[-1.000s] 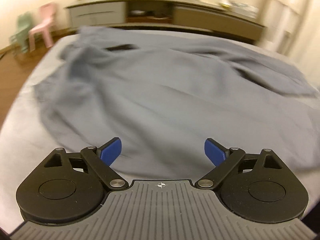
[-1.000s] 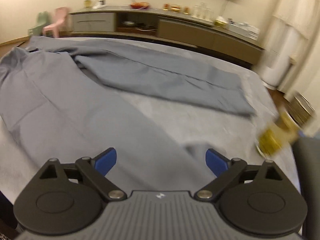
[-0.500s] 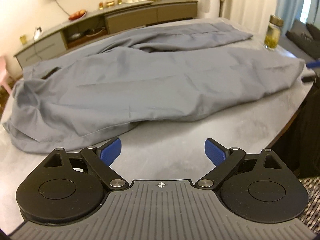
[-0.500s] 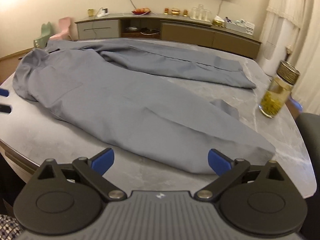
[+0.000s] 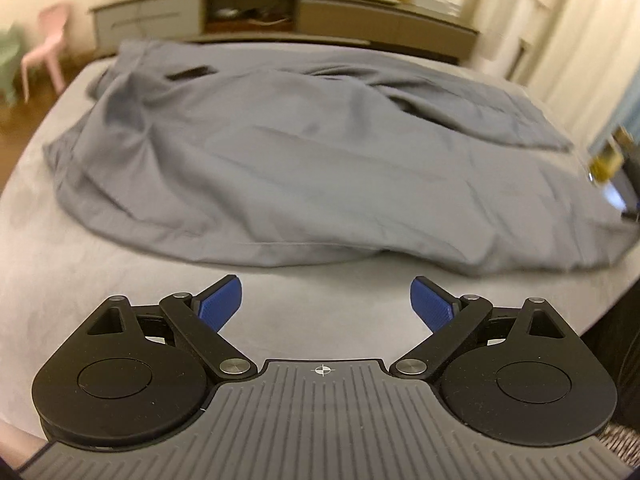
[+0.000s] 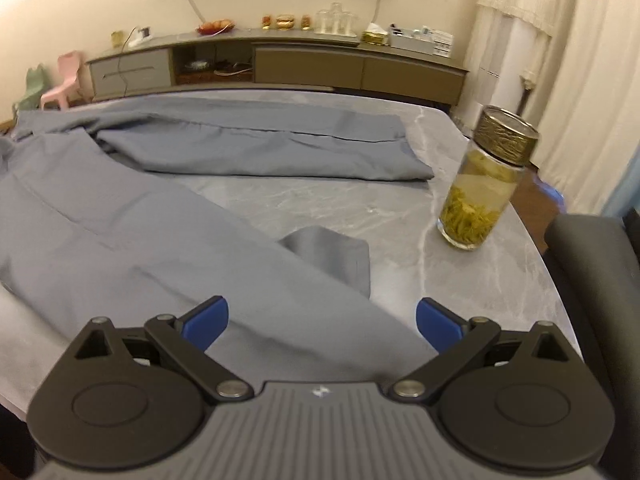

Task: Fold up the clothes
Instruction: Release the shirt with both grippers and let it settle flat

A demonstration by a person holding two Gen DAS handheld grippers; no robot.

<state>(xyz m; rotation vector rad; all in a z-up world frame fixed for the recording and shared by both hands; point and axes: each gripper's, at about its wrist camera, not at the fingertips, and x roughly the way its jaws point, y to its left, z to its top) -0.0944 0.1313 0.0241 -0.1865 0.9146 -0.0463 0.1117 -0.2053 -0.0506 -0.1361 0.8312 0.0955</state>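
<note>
- On the grey marble table (image 6: 328, 204), one grey garment (image 5: 304, 168) lay spread flat, two long sections visible, one turned-up corner near its end.
- Left gripper (image 5: 326, 304): jaws apart, nothing between them, over bare tabletop just short of the garment's near hem.
- Right gripper (image 6: 322, 320): jaws apart, empty, above the garment's end.
- One glass jar (image 6: 484, 180) with gold lid stood upright near the table's right edge, apart from the cloth.
- One long sideboard (image 6: 280, 64) behind; two small chairs (image 6: 60, 80) at far left.

Black linkages, blue pads (image 5: 220, 306), ribbed grey bodies, silver pivot screws.
</note>
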